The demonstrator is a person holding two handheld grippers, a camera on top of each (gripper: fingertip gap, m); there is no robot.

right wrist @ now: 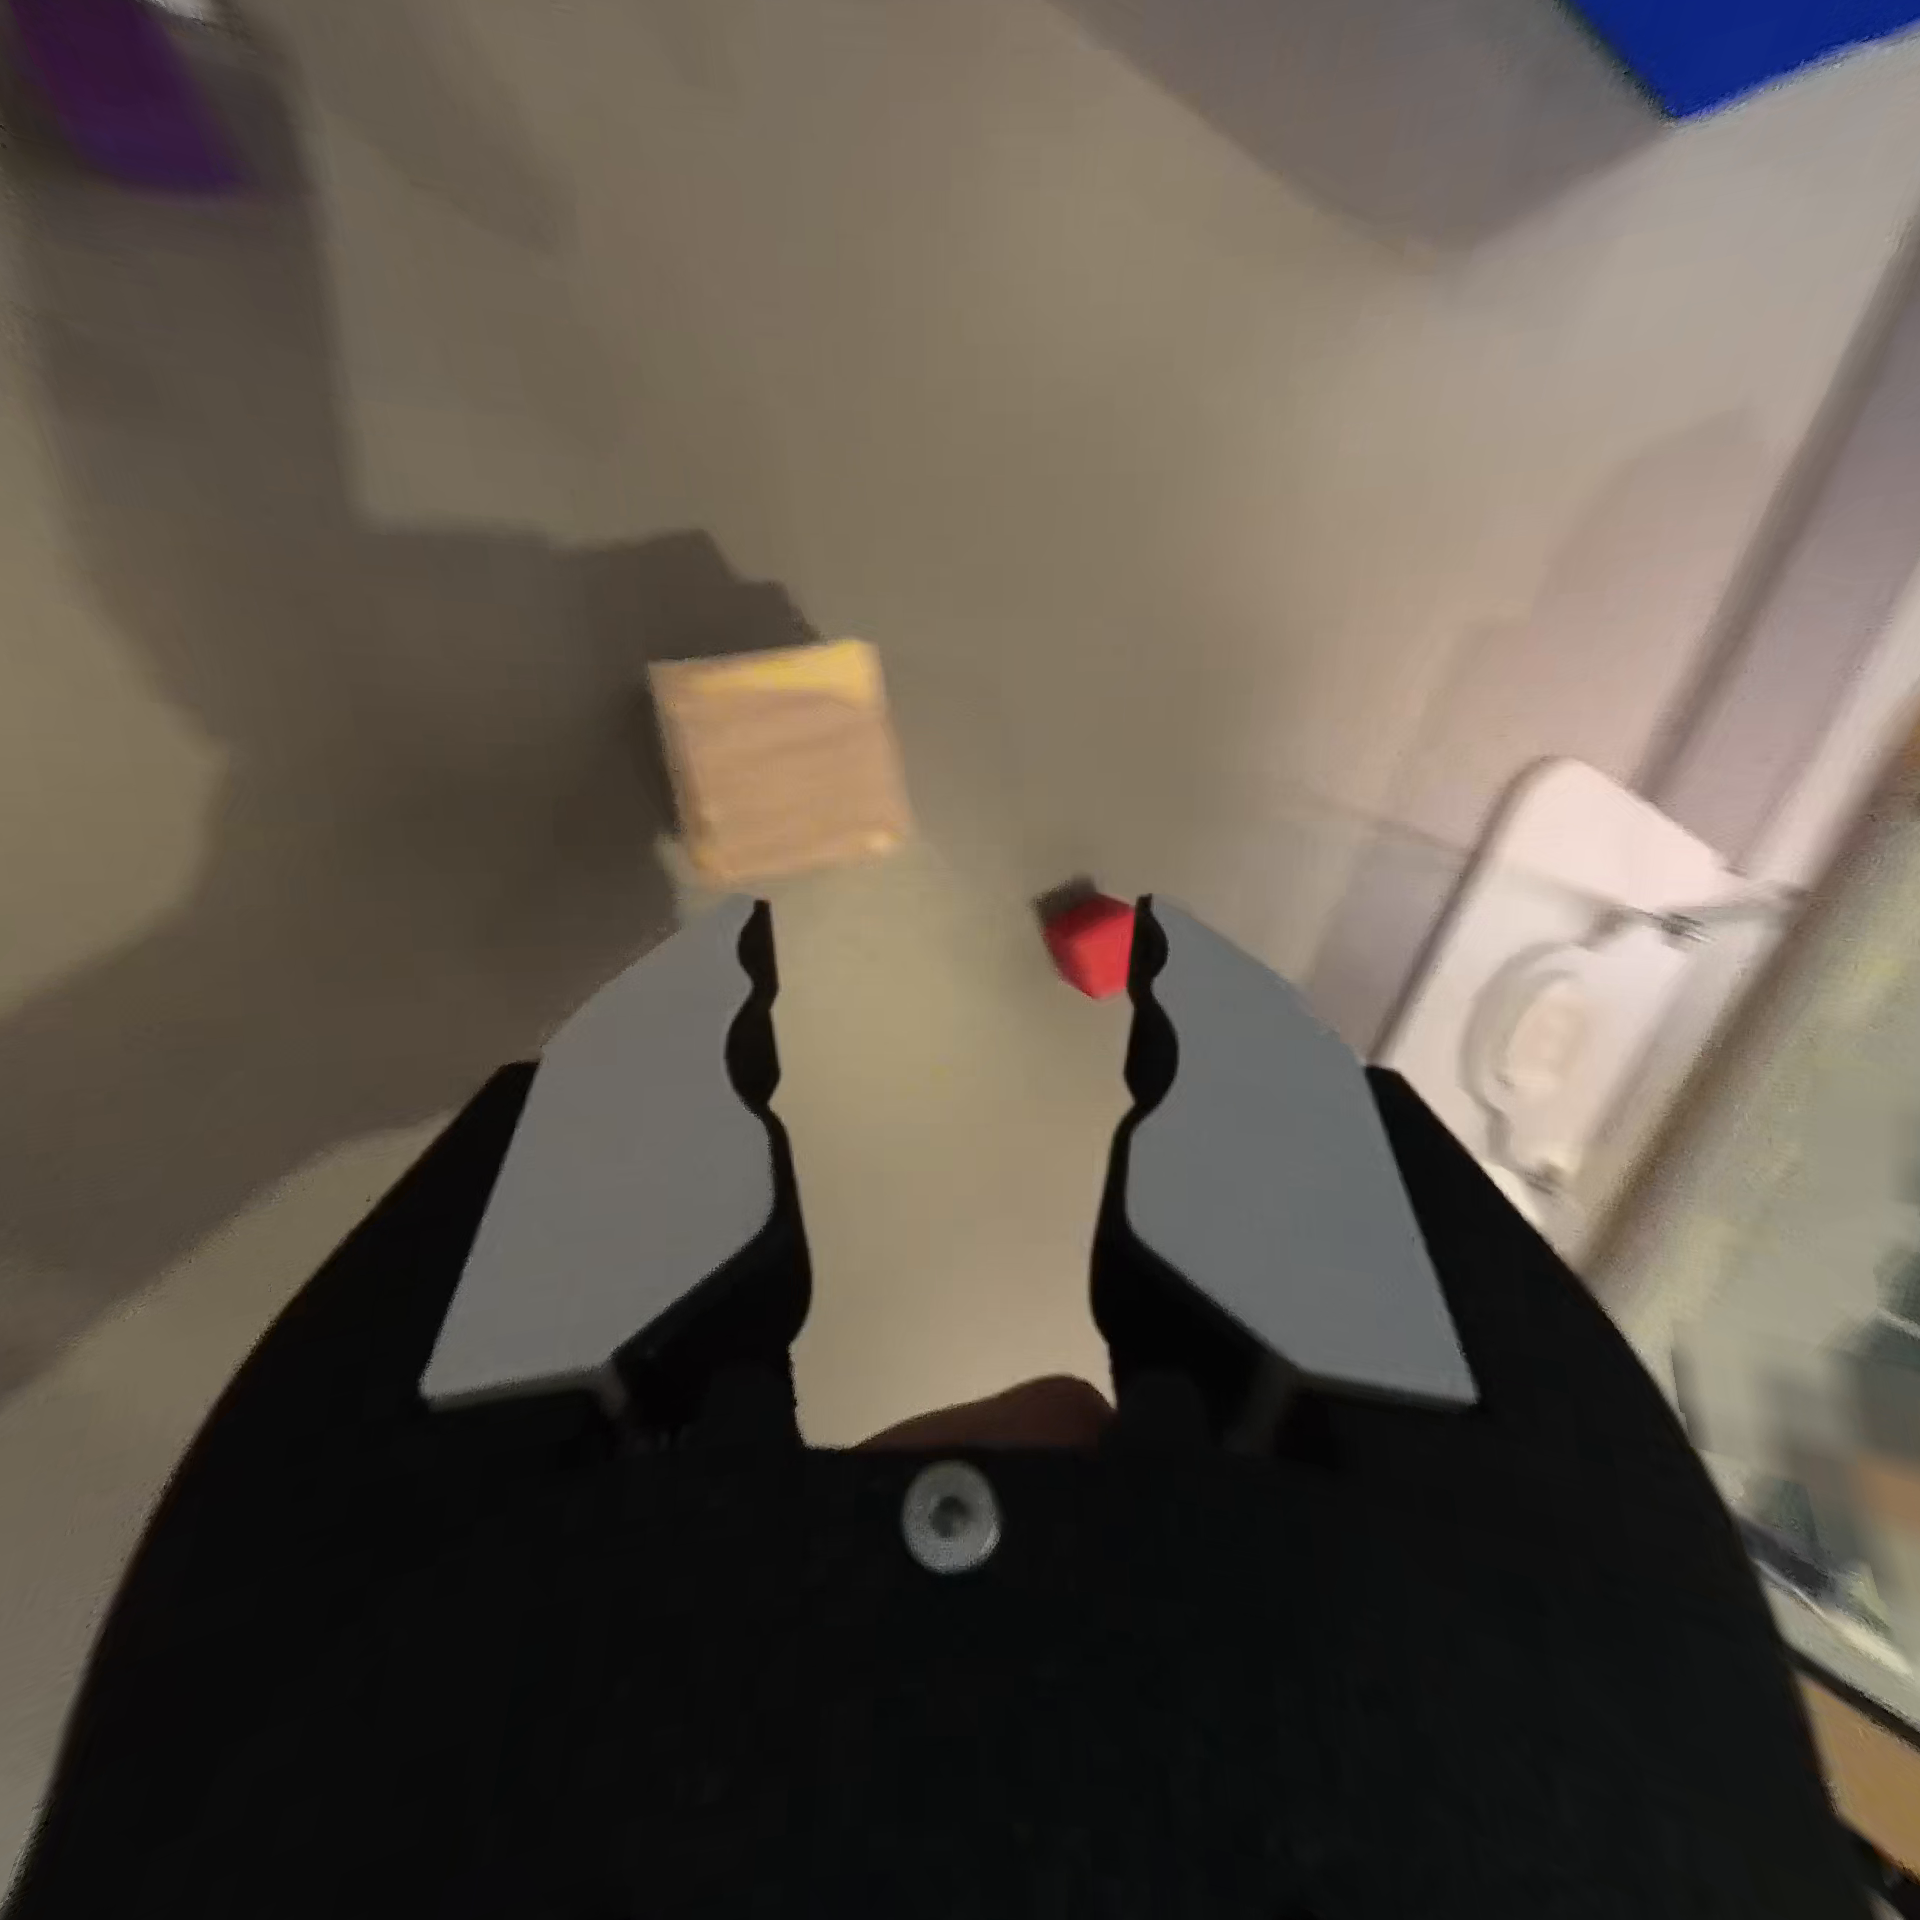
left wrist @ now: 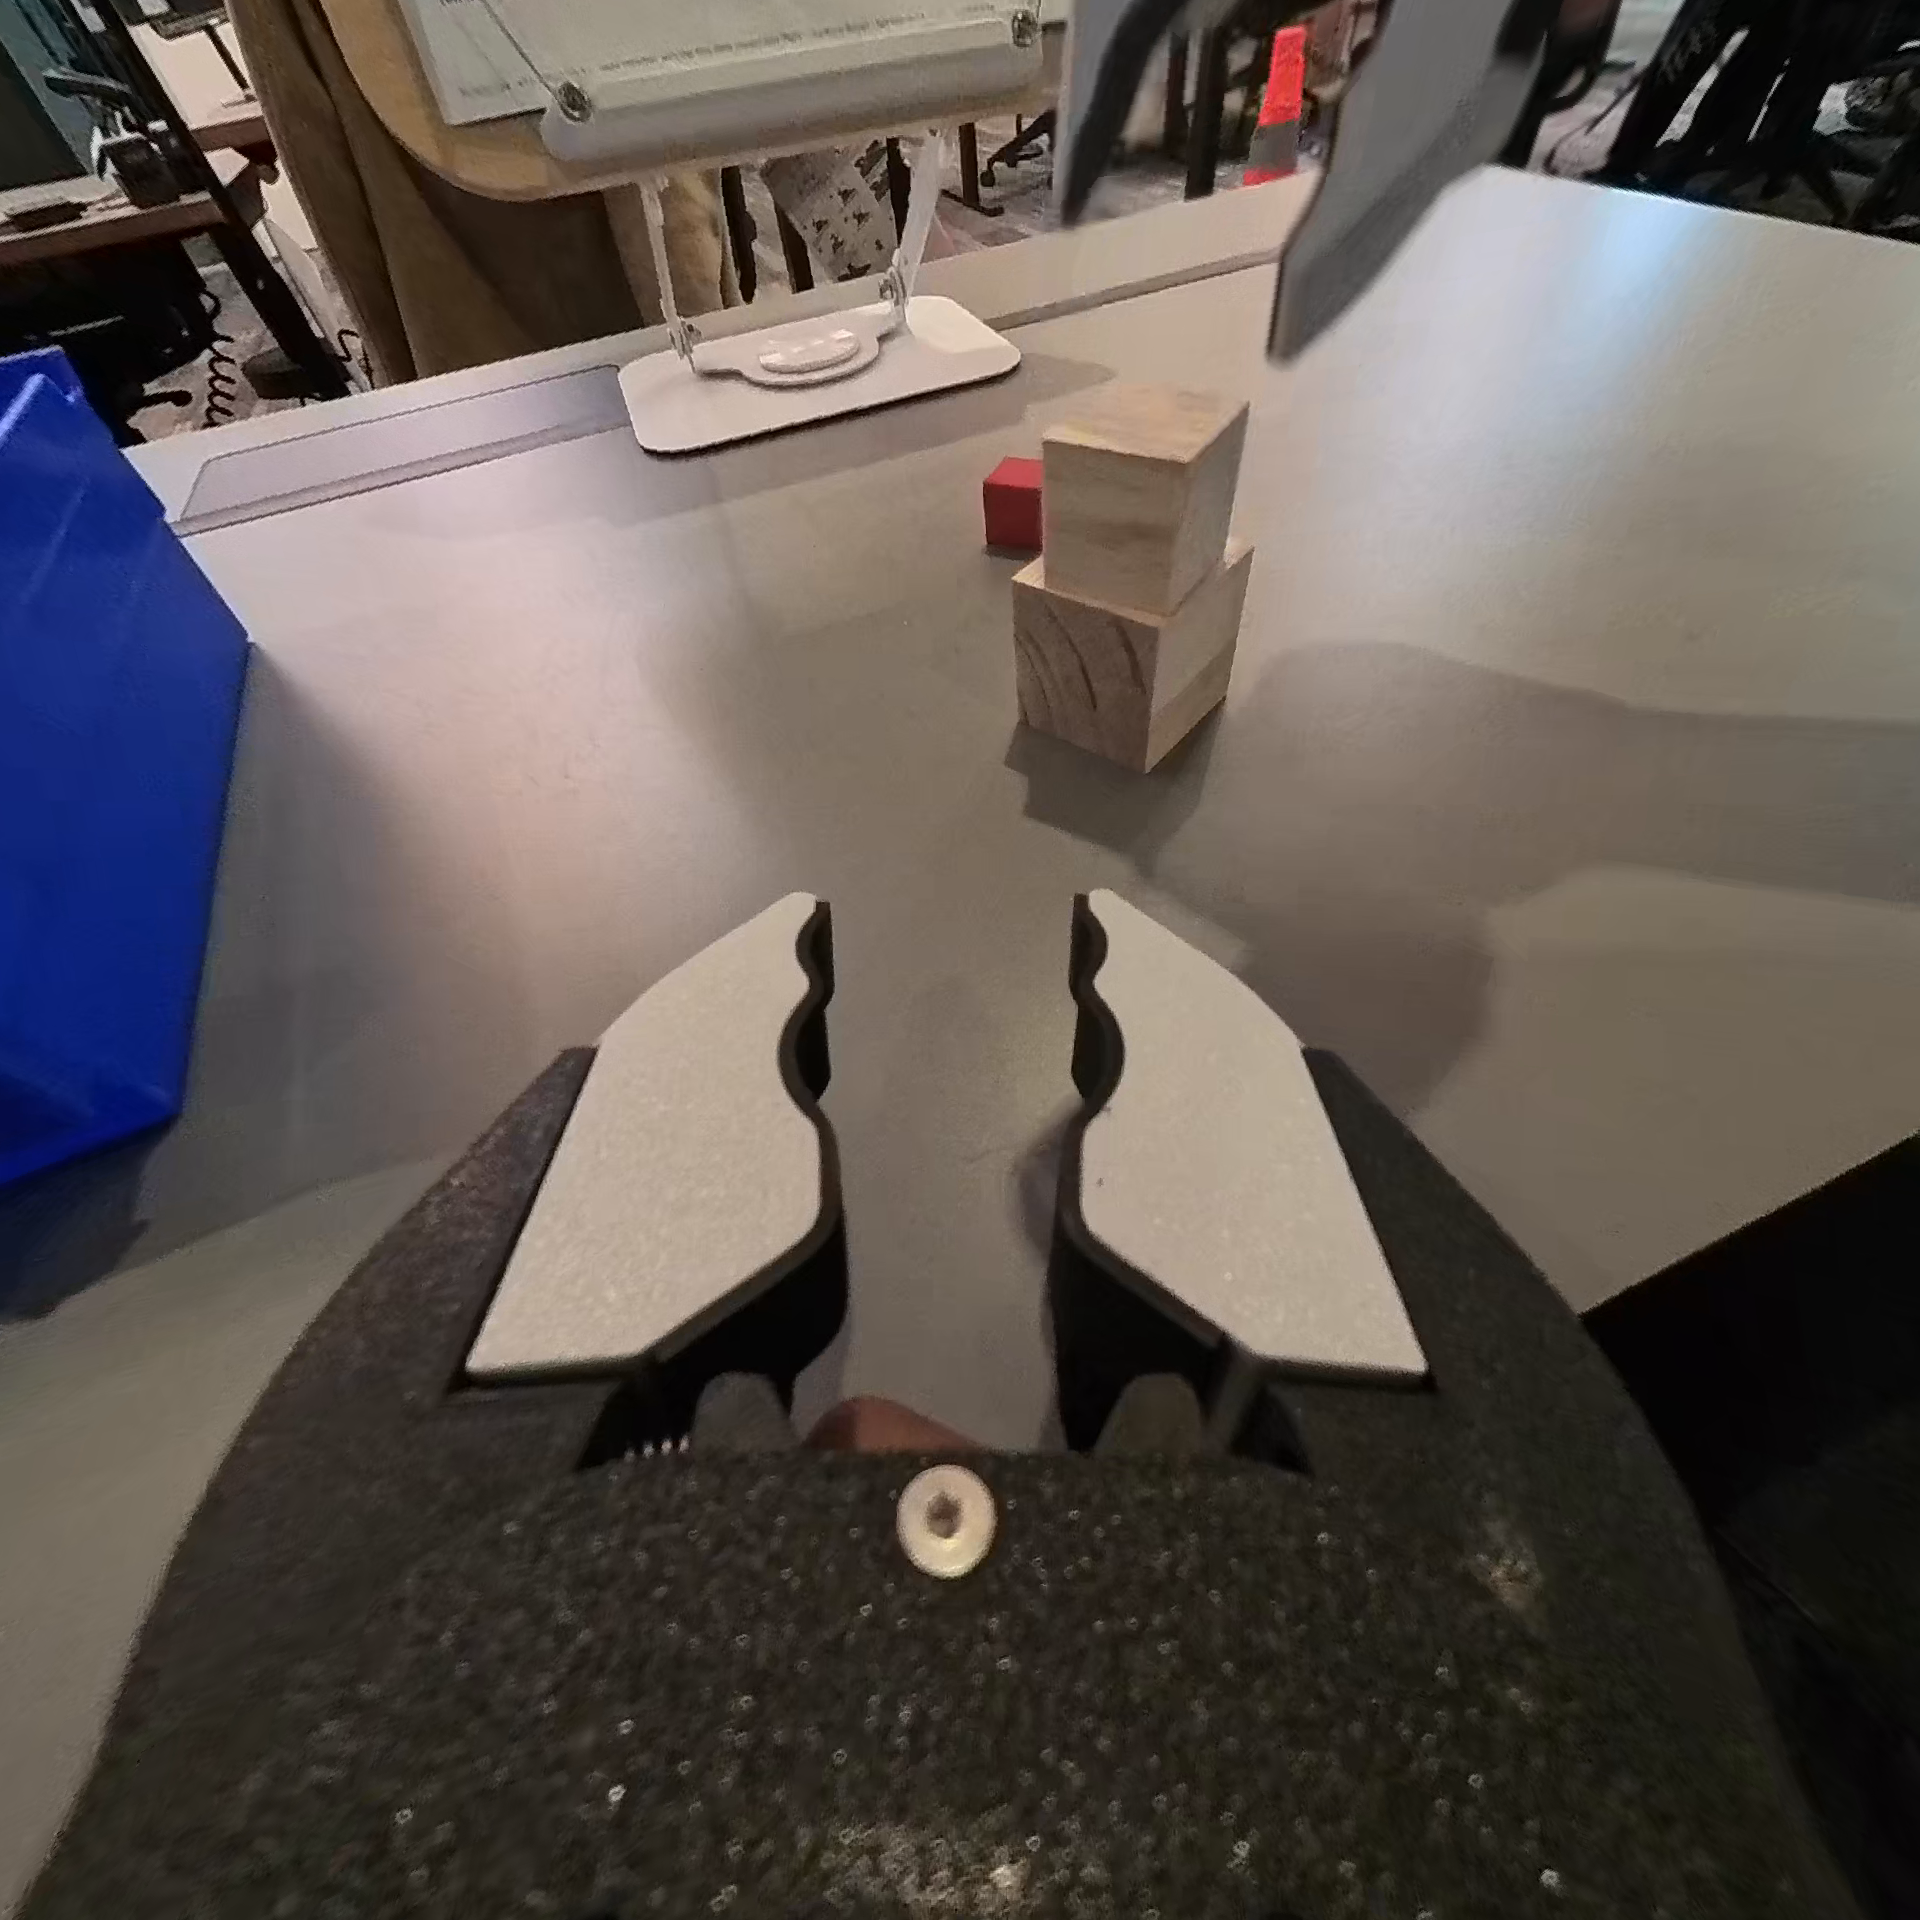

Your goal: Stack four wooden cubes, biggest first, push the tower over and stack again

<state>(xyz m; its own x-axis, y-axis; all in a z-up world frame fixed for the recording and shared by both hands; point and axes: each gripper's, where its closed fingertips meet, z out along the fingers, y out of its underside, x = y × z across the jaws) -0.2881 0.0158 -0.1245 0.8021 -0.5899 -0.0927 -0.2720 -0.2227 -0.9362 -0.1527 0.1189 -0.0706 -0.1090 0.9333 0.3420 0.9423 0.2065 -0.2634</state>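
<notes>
Counted on one grey table [left wrist: 520,727]: one blue bin [left wrist: 94,779] at nine o'clock, one white stand [left wrist: 821,364] at twelve, two wooden cubes stacked, smaller cube [left wrist: 1138,499] atop larger cube [left wrist: 1122,675], and one small red cube [left wrist: 1013,504] just behind. Found left gripper [left wrist: 951,935] apart, empty; right gripper [right wrist: 951,925] likewise, above, blurred. Saw the bin whole from the left only.

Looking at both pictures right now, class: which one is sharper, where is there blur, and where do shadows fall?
Left wrist view: mostly sharp; the two stacked wooden cubes show grain and cast a shadow toward the camera on the grey table; the right hand-held gripper above is motion-blurred. Right wrist view: smeared throughout; the top wooden cube and red cube are soft-edged, with a dark shadow left of the stack.
</notes>
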